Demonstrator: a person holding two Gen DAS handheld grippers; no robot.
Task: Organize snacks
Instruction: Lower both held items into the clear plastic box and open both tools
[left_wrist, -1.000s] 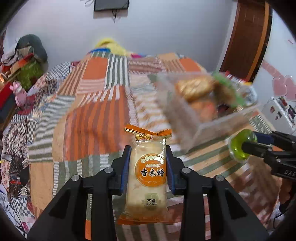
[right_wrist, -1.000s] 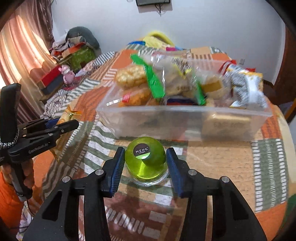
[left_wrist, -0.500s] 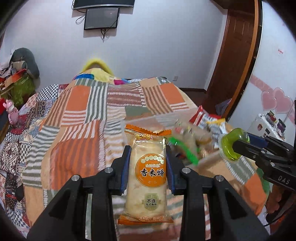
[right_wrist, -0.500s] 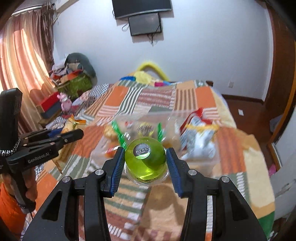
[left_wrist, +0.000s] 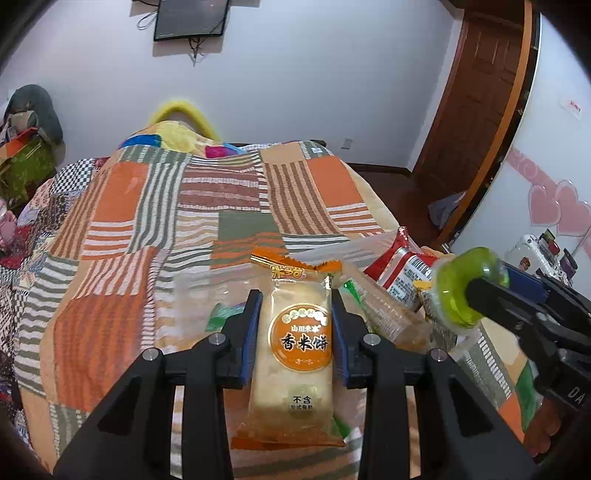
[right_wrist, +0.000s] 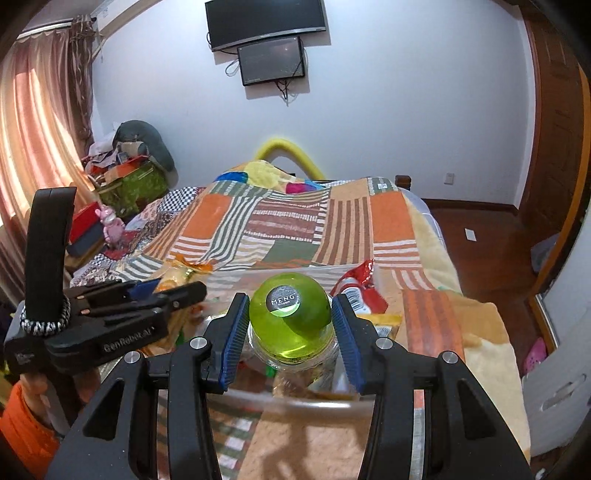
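Left gripper (left_wrist: 295, 332) is clamped on a rice cracker packet (left_wrist: 295, 343) and right gripper (right_wrist: 290, 328) on a green jelly cup (right_wrist: 290, 317), both held just above the clear bin (right_wrist: 295, 404) on the patchwork bed (left_wrist: 129, 229). Bin's already got several snacks in it, e.g. a red-and-white bag (left_wrist: 400, 267). Looks well along imo; these two aren't dropped in yet.

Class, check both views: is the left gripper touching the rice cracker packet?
Touching. The left wrist view shows the left gripper with both blue pads pressed against the sides of the rice cracker packet.
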